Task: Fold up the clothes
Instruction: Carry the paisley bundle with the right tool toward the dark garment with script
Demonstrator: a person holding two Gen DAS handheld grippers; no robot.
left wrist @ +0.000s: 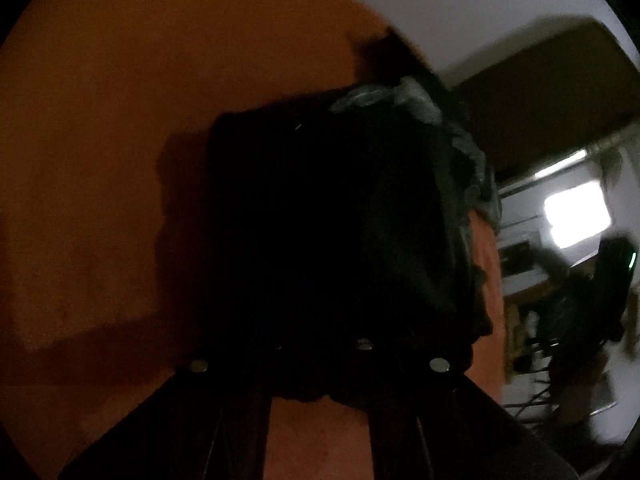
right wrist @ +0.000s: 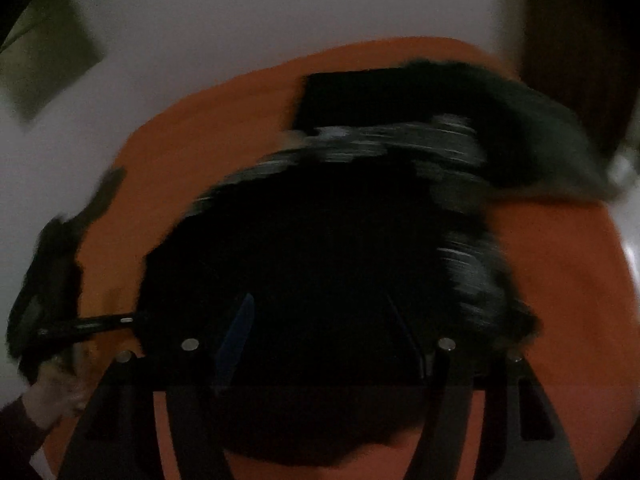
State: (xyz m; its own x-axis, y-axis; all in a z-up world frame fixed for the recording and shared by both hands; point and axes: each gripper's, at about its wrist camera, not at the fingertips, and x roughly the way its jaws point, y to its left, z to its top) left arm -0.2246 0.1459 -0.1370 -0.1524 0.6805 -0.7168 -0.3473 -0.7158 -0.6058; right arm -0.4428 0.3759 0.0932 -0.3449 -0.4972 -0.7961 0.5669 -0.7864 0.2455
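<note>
Filling the middle of the left wrist view, a dark garment [left wrist: 328,216] is seen lying on an orange desk [left wrist: 100,140], with a grey patterned strip running along its upper right border. The left gripper [left wrist: 320,364] sits low in the frame, its jaws lost in shadow against the cloth, so how far they are open cannot be told, nor whether any cloth is held. A broad stretch of bare orange surface is left open to the left of the garment and above it; to the right only a narrow orange band is seen before the desk edge, beyond which a blurred room with a bright window [left wrist: 576,212] is visible. In the right wrist view the same dark garment [right wrist: 320,260] covers the centre of the orange desk [right wrist: 560,280], smeared by motion blur, with a further dark fold reaching toward the far right corner. The right gripper [right wrist: 320,352] is pressed close over the cloth, and the state of its jaws cannot be told in the darkness. Bare orange is seen to the right of the garment and along the far left edge, where the other gripper is glimpsed.
</note>
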